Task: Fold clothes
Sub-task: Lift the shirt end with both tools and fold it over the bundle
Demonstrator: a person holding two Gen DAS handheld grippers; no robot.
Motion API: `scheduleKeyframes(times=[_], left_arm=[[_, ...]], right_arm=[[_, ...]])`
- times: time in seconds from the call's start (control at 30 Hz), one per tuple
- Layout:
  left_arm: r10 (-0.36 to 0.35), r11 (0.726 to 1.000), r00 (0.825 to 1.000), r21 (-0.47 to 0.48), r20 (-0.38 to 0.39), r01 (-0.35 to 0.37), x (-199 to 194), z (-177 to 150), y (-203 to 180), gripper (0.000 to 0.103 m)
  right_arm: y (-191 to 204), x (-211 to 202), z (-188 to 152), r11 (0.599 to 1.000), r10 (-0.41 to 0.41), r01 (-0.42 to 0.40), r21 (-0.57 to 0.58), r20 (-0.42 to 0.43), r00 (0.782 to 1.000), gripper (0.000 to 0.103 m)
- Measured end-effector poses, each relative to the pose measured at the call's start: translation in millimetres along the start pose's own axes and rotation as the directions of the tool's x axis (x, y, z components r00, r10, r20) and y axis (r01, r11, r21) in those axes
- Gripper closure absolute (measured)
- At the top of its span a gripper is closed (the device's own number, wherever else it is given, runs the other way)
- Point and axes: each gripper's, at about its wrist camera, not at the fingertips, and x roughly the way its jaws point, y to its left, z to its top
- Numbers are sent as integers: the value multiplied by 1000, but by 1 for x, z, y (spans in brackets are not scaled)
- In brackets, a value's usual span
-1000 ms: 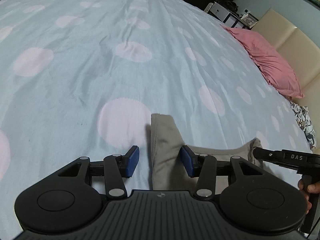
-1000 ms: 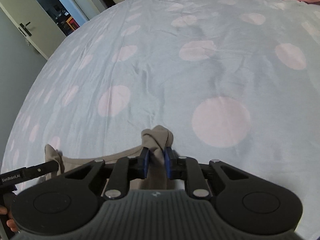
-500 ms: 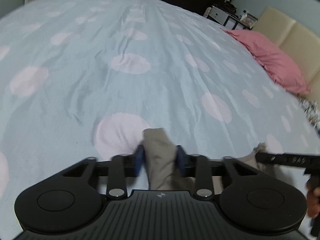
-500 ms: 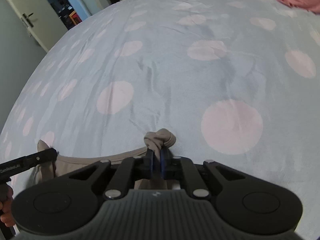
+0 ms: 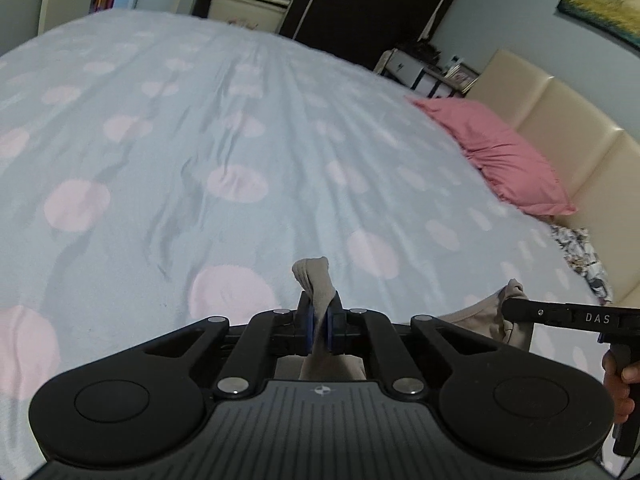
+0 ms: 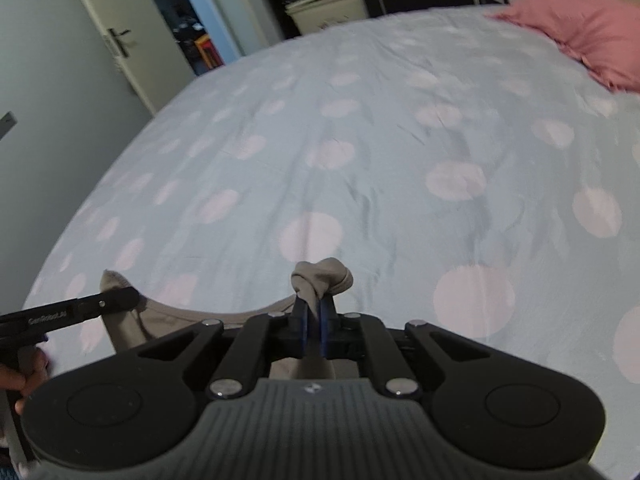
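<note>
Each camera sits just behind its own gripper and looks forward along the fingers, low over the bed (image 5: 240,128). The left wrist view faces across the bed toward the pink pillow (image 5: 496,156) and headboard (image 5: 560,120) at right. The right wrist view faces the door (image 6: 100,40). Both share the dotted sheet, the pillow and the beige garment (image 6: 320,280).

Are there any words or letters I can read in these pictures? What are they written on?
"DAS": white letters on the side of the right gripper, seen from the left wrist camera.
"GenRobot.AI", I think: small, blurry white print on the side of the left gripper, seen from the right wrist camera.
A small logo mark with no letters sits on each gripper's body near the camera.
The framed picture on the wall shows no words.
</note>
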Motion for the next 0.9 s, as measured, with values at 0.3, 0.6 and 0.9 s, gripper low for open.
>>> scheduleKeyframes(times=[0.3, 0.6, 0.9], left_arm=[[-43, 992, 999, 123, 33, 38, -71, -22, -17, 99], [-109, 944, 994, 314, 7, 101, -127, -73, -42, 99], [-59, 874, 994, 475, -95, 97, -122, -136, -49, 99]], right_arm=[[12, -87, -34, 988, 91, -85, -132, 39, 995, 96], [17, -138, -106, 947, 189, -170, -271, 43, 981, 96], [9, -124, -176, 912, 184, -183, -366, -35, 982, 95]])
